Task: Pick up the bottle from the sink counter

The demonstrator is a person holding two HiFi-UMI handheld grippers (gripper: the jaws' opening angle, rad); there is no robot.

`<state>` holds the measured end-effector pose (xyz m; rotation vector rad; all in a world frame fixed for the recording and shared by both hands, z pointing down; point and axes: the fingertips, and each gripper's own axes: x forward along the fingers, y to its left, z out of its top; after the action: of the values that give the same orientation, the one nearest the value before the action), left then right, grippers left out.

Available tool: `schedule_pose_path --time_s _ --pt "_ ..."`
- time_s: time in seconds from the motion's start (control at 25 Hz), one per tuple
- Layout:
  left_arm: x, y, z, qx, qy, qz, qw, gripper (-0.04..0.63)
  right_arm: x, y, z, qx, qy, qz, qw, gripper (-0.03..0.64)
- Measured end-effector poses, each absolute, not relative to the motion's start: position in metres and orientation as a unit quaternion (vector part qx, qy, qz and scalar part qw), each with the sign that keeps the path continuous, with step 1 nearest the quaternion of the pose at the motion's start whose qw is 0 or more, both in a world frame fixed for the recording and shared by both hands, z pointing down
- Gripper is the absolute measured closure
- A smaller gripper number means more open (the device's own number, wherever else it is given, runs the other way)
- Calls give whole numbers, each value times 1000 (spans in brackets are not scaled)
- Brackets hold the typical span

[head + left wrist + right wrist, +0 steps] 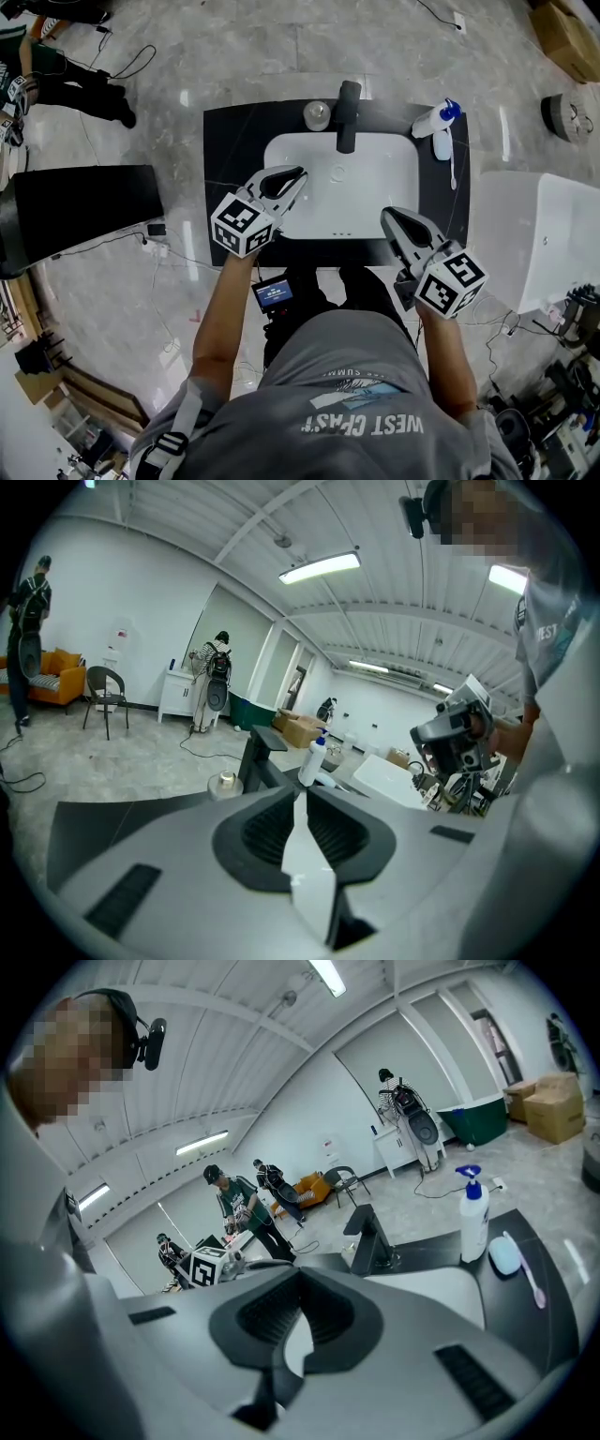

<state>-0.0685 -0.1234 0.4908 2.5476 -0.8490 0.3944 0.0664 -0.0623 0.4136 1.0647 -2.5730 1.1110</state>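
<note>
The white bottle [434, 119] with a blue pump stands at the far right corner of the black sink counter [230, 141]. It also shows in the left gripper view as the bottle [314, 759] and in the right gripper view as the bottle [473, 1213]. My left gripper [296, 175] hovers over the left edge of the white basin [375, 197]. Its jaws [300, 794] stand a narrow slit apart with nothing between them. My right gripper [392, 217] hangs over the basin's near right corner, tips together [300, 1272] and empty. Both grippers are well short of the bottle.
A black faucet [348, 114] rises behind the basin, with a round metal knob [317, 114] to its left. A pale blue object [442, 145] and a toothbrush [453, 169] lie beside the bottle. A white tub [539, 234] stands right, a black box [84, 206] left.
</note>
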Motion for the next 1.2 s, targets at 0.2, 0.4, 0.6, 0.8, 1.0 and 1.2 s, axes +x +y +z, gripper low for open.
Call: schedule_pose_path --time_s 0.2,0.4,0.6,0.8,1.0,1.2 --pt "-72 -126 497 916 -308 144 214 558 64 -62 418 353 -855 373 75 615" --pt "-74 -126 506 913 -309 149 221 548 62 -60 420 351 -854 376 77 615" --pt "-70 -124 526 909 -305 159 237 538 65 -58 433 353 -848 385 85 615" --pt "-67 -121 542 905 -302 164 251 531 67 -56 437 356 -845 391 87 615" --pt "-64 -124 549 905 -300 167 251 526 72 -54 440 360 -842 392 86 615" --pt "-63 -131 553 905 -300 169 251 525 74 -54 445 361 -838 398 89 614"
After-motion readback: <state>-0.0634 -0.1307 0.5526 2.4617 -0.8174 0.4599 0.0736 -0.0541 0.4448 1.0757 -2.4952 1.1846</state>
